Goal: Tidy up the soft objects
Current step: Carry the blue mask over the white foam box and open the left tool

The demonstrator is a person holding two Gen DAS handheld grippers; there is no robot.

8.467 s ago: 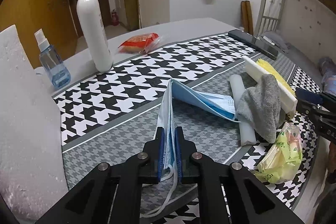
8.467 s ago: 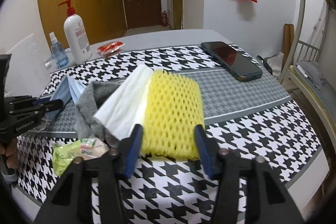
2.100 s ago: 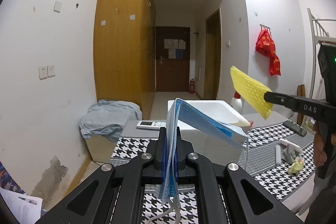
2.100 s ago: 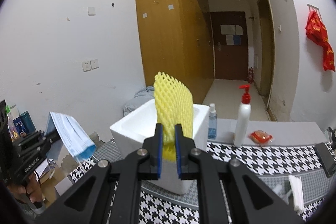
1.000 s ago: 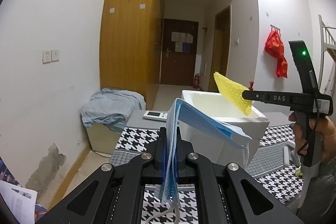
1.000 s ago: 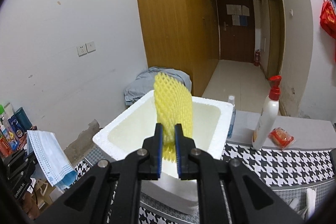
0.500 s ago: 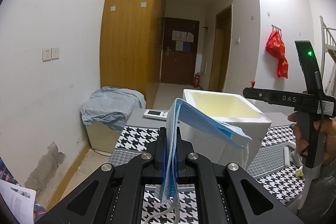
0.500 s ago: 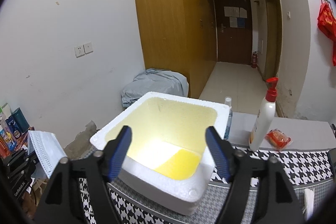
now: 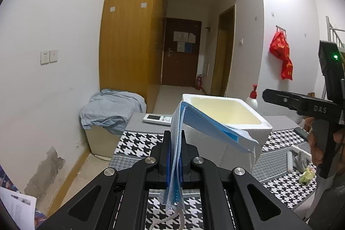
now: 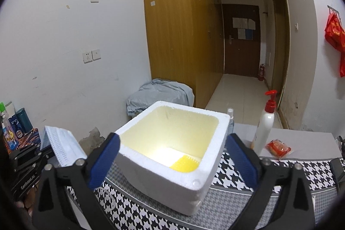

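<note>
My left gripper is shut on a stack of blue face masks that droops forward to the right, short of the white foam box. My right gripper hangs above the near side of the foam box; its jaws are opening wide with nothing between them. The yellow foam net lies on the box floor. In the left wrist view the right gripper shows side-on at the right, held by a hand. The left gripper with the masks shows at the right wrist view's left edge.
The box stands on a houndstooth cloth. A white pump bottle, a small spray bottle and a red snack packet stand behind it. A grey cloth, white roll and yellow-green packet lie at the far right; a remote lies behind.
My right gripper has opened and let go of the yellow foam net, which dropped into the foam box. It then drew back a little. The left gripper with the masks stayed still.
</note>
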